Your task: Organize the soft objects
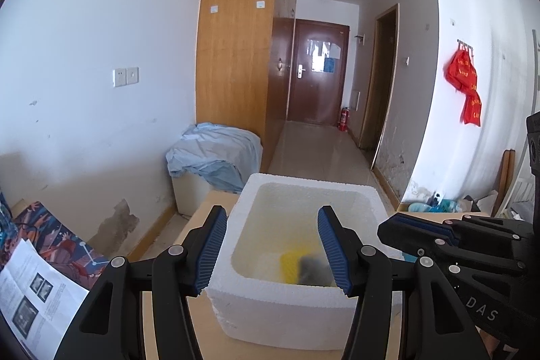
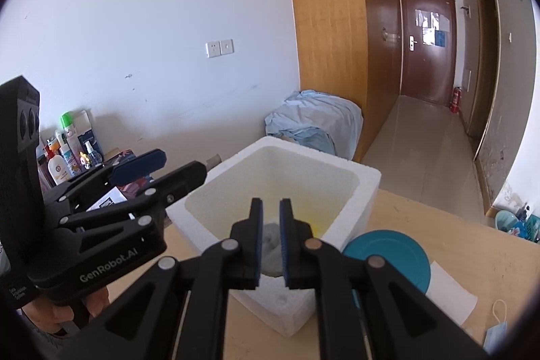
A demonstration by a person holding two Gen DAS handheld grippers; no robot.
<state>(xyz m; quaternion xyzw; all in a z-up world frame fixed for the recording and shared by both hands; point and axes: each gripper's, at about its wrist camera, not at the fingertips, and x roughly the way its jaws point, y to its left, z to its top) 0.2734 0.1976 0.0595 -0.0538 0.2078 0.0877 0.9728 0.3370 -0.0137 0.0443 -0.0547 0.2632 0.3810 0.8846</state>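
**Foam box on the worktop, both grippers at its near rim**

The room is white-walled, with a tall wooden wardrobe [image 1: 241,39] and a corridor running to a dark brown door [image 1: 317,73]. A red extinguisher [image 1: 343,118] stands on the floor near that door. A light blue sheet [image 1: 216,157] lies crumpled over a low unit at the foot of the wardrobe.

The pale wood worktop [image 2: 438,225] carries a white foam box [image 1: 287,302], open at the top. Inside it, at the near end of the floor, lie a yellow sponge [image 1: 288,265] and a grey soft thing [image 1: 312,269] touching it on the right; both are blurred, so I cannot tell more about them.

The left gripper [image 1: 273,252] hovers over the near rim of the box, its blue-padded jaws well apart and holding nothing. The right gripper [image 2: 270,238] is just beside it, above the same rim; its jaws are almost together with only a narrow slit between them, and nothing is pinched there. The grey thing shows through the slit, down in the box.

A teal plate [image 2: 395,255] lies on the worktop just right of the box, resting on a white napkin [image 2: 452,289]. A blue face mask [image 2: 496,329] lies at the worktop's near right edge. At the left, a printed sheet [image 1: 37,289] lies over a patterned book [image 1: 57,238], and a cluster of bottles [image 2: 71,154] stands against the wall.
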